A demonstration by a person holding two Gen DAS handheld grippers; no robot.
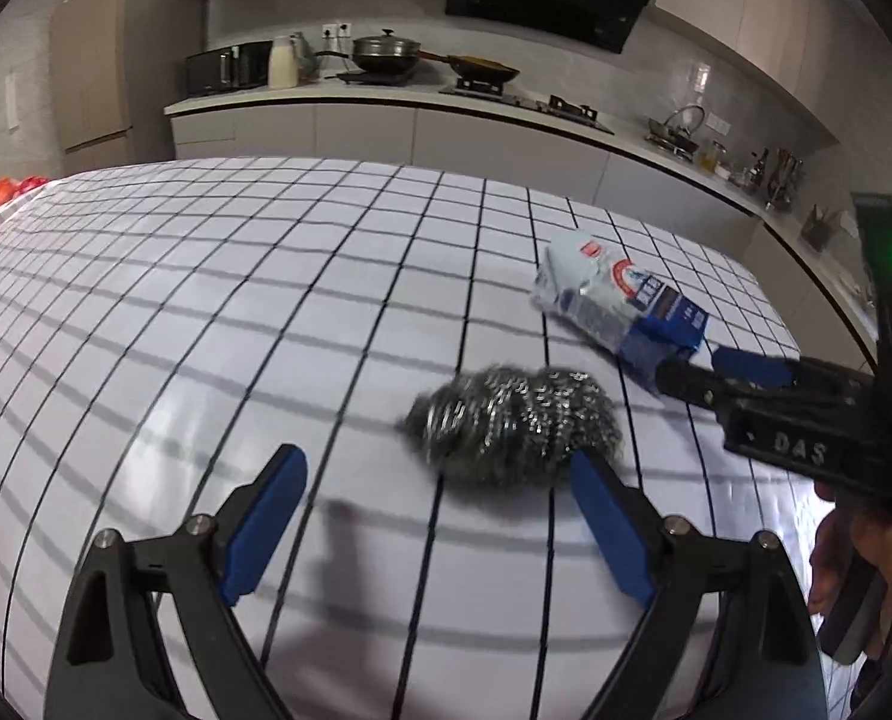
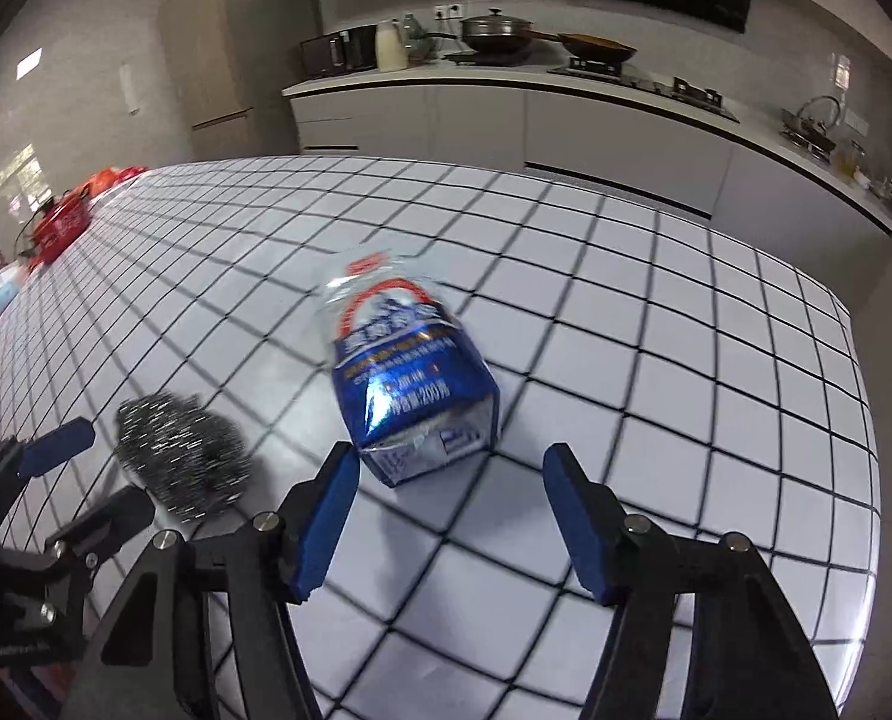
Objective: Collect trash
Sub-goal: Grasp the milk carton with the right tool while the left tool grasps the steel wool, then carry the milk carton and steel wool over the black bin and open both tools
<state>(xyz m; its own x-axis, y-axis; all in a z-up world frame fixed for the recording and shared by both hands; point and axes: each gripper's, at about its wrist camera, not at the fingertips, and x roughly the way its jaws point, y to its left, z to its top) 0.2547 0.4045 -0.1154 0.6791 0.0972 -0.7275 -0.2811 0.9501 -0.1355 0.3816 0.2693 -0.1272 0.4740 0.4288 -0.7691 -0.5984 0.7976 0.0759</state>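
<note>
A steel wool scrubber [image 1: 514, 423] lies on the white checked table [image 1: 206, 312], just ahead of my open left gripper [image 1: 437, 471] and close to its right finger. A crumpled blue and white carton [image 1: 619, 300] lies beyond it to the right. In the right wrist view the carton [image 2: 413, 384] lies just ahead of my open right gripper [image 2: 448, 471], near its left finger. The scrubber [image 2: 182, 453] sits to its left, between the left gripper's fingers [image 2: 62, 441]. The right gripper [image 1: 709, 369] reaches the carton's blue end in the left wrist view.
Red packaging [image 2: 68, 210] lies at the table's far left edge. A kitchen counter [image 1: 386, 96] with pans, a stove and a sink runs behind the table. The table's right edge [image 2: 865, 420] drops off to the floor.
</note>
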